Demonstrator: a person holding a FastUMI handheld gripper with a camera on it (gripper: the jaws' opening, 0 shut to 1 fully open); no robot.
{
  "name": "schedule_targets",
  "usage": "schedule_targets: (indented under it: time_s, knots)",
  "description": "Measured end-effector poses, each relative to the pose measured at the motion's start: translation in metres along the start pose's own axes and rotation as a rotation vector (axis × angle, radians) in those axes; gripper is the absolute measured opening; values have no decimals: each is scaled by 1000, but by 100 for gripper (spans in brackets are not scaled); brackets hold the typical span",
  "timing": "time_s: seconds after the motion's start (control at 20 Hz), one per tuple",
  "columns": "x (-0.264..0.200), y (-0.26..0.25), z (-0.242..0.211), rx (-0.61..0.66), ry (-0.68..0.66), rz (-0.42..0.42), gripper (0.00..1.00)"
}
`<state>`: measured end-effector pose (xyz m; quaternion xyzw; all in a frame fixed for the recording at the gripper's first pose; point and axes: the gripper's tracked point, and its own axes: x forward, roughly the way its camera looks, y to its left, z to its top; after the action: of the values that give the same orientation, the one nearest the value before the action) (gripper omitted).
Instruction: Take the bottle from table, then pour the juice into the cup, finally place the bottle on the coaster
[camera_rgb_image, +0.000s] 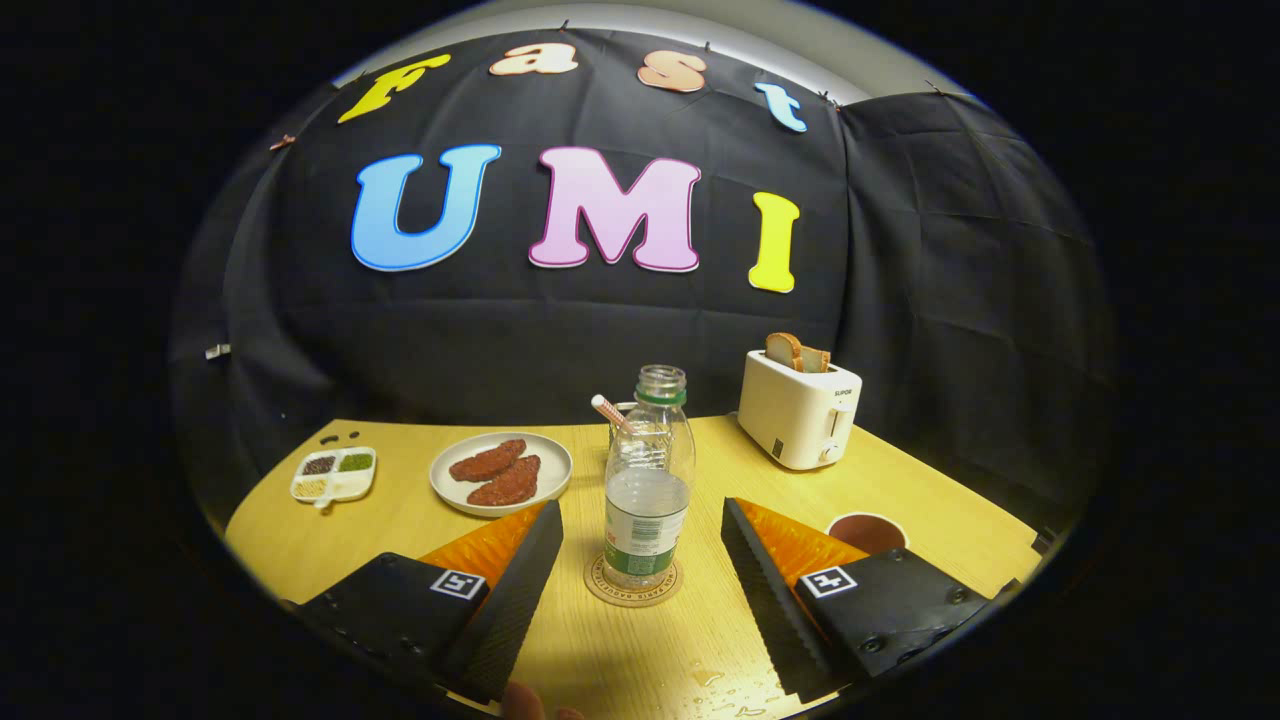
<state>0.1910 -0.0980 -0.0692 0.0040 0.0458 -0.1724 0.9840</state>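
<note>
Bottle (648, 480) stands upright on the coaster (632, 593), between my gripper (640, 560) fingers, which are wide apart and not touching it. I think the job looks nearly done; the cup (867, 532) sits nearby.

We see sharp focus, warm overhead light, glare on the counter (640, 650) at six o'clock, edges fisheye-bent.

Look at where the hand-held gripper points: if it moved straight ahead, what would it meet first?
The hand-held gripper, fingers open, would probably meet the bottle first. It stands upright on the coaster, just ahead, in line with the gap between the fingers. A glass with a straw stands behind it; the depth is unclear.
</note>
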Motion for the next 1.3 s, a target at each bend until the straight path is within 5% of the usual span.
schedule_targets:
  time_s: [0.55,1.0,1.3]
  knots:
    - [-109,-29,83,-14,-89,72,98]
    - [-169,-60,107,-75,-64,268,98]
    - [-183,-98,132,-68,-101,282,98]
